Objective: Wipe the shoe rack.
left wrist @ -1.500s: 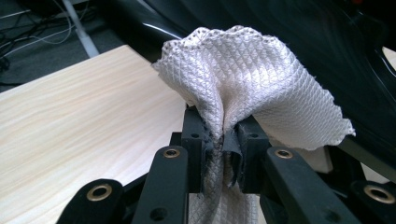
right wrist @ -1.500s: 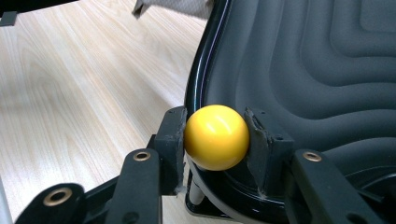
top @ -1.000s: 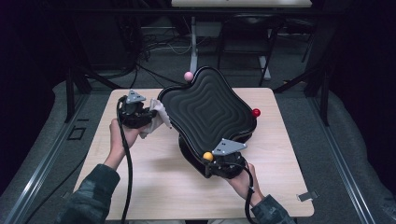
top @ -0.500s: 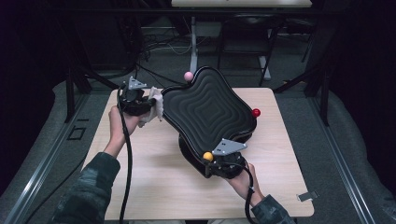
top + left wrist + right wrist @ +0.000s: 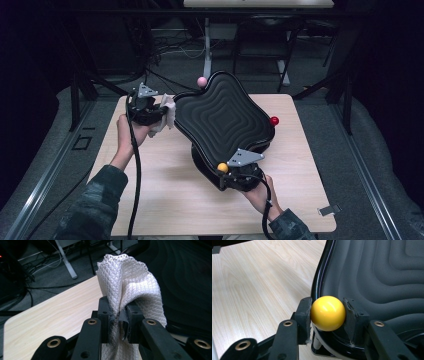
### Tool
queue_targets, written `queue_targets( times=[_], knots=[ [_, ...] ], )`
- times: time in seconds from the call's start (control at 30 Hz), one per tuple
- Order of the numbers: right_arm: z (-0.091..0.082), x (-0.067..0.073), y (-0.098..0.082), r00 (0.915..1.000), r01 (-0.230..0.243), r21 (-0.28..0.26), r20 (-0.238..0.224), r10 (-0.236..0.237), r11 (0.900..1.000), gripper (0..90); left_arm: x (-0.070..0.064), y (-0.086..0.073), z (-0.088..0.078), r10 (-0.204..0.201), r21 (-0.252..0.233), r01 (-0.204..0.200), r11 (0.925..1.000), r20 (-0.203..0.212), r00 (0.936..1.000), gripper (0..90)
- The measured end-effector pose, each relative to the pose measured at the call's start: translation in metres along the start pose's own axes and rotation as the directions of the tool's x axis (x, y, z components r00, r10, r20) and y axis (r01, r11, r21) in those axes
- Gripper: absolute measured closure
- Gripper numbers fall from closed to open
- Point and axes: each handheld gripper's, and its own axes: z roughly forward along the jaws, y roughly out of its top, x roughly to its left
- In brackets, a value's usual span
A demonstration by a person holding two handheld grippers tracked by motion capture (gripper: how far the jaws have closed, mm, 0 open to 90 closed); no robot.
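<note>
Cloth at the edge of a tilted black cushioned board

The left gripper pinches a white cloth against the board's left edge; the right gripper clamps the yellow ball at the board's near corner, tilted above the table.

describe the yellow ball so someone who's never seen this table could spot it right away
On the wooden table sits a big black ridged board with a small ball at each of three corners. The yellow ball is at the corner nearest the person, clamped between the right gripper jaws. The other two are pink and red, at corners farther from the person.
</note>
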Motion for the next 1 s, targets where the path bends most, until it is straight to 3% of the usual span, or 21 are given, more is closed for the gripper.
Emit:
queue_targets(
  times=[0.37, 1.0],
  knots=[
    [0.000, 0.001, 0.000, 1.0000, 0.003, 0.001, 0.002, -0.003, 1.000, 59.7, -0.010, -0.012, -0.004, 0.004, -0.010, -0.004, 0.9999, 0.016, 0.9999, 77.6],
    [0.001, 0.001, 0.000, 1.0000, 0.004, 0.000, 0.001, -0.004, 1.000, 59.6, -0.034, -0.028, -0.006, 0.036, -0.006, -0.036, 0.9993, 0.079, 0.9962, 77.2]
  ],
)
